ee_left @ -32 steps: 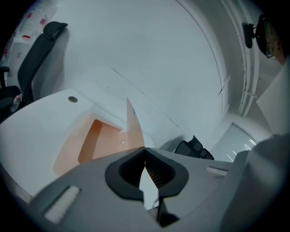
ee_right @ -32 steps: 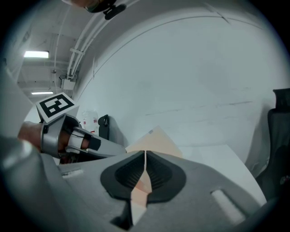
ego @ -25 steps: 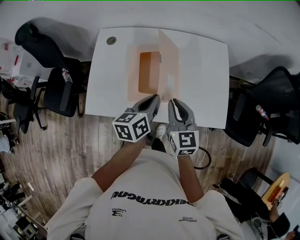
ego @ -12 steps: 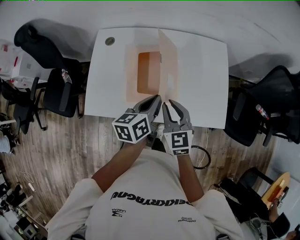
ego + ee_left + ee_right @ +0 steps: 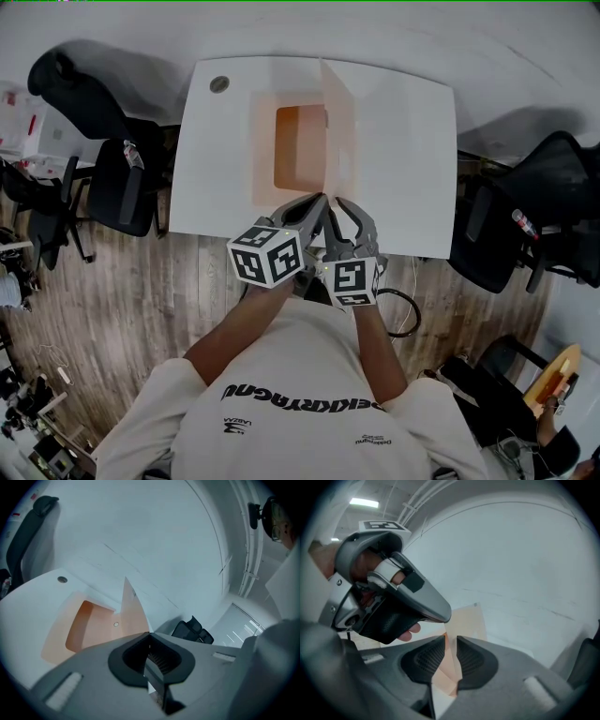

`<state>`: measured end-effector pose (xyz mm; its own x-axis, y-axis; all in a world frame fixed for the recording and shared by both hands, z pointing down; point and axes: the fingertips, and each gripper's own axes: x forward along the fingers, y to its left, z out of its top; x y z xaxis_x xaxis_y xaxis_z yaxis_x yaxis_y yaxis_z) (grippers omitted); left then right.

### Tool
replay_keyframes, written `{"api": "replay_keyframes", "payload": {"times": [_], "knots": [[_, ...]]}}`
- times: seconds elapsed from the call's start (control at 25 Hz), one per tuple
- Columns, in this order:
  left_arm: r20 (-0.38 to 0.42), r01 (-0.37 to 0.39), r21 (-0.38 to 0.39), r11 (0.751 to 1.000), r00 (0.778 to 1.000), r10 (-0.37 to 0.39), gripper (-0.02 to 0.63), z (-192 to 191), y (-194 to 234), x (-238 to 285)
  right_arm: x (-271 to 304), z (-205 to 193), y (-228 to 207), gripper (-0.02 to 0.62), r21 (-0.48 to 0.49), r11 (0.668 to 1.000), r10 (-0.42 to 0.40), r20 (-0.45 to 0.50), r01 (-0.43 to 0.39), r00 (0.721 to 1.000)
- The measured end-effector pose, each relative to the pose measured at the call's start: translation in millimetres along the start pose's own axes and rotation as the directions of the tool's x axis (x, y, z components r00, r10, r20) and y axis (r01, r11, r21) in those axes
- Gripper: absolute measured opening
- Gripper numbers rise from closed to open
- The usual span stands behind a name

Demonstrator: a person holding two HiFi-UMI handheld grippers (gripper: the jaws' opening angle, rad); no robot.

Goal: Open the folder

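Currently the folder (image 5: 298, 150) lies at frame centre on the bench (image 5: 412, 169), long axis running up-frame, with its cover (image 5: 339, 122) standing on edge just above both tools. The left hand-held gripper (image 5: 317, 204) is closed, apparently pinching the cover's near edge. The right hand-held gripper (image 5: 341, 212), just beside it, is opening with that sheet between its pads.

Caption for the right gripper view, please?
Right gripper jaws opening around the raised folder cover, with the left gripper close beside.
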<state>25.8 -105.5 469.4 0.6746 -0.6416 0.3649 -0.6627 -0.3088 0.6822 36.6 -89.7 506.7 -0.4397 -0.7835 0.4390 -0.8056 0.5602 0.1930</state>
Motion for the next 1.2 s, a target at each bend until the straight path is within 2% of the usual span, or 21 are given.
{"api": "replay_keyframes", "payload": {"times": [0.68, 0.84, 0.96, 1.2], "knots": [[-0.035, 0.028, -0.007, 1.000, 0.999, -0.028, 0.006, -2, -7, 1, 4, 6, -4, 0.043, -0.129, 0.988, -0.085, 0.019, 0.087, 0.996], [-0.042, 0.065, 0.003, 0.998, 0.997, -0.065, 0.038, -3, -14, 2, 1, 6, -7, 0.015, -0.114, 0.988, -0.099, 0.023, 0.101, 0.995], [-0.043, 0.077, 0.010, 0.997, 0.996, -0.077, 0.114, -6, -16, 2, -1, 5, -12, 0.006, -0.085, 0.990, -0.112, 0.022, 0.113, 0.994], [-0.038, 0.081, 0.011, 0.997, 0.996, -0.081, 0.126, -9, -14, 0, -3, 2, -16, 0.005, -0.041, 0.992, -0.116, 0.017, 0.117, 0.993]]}}
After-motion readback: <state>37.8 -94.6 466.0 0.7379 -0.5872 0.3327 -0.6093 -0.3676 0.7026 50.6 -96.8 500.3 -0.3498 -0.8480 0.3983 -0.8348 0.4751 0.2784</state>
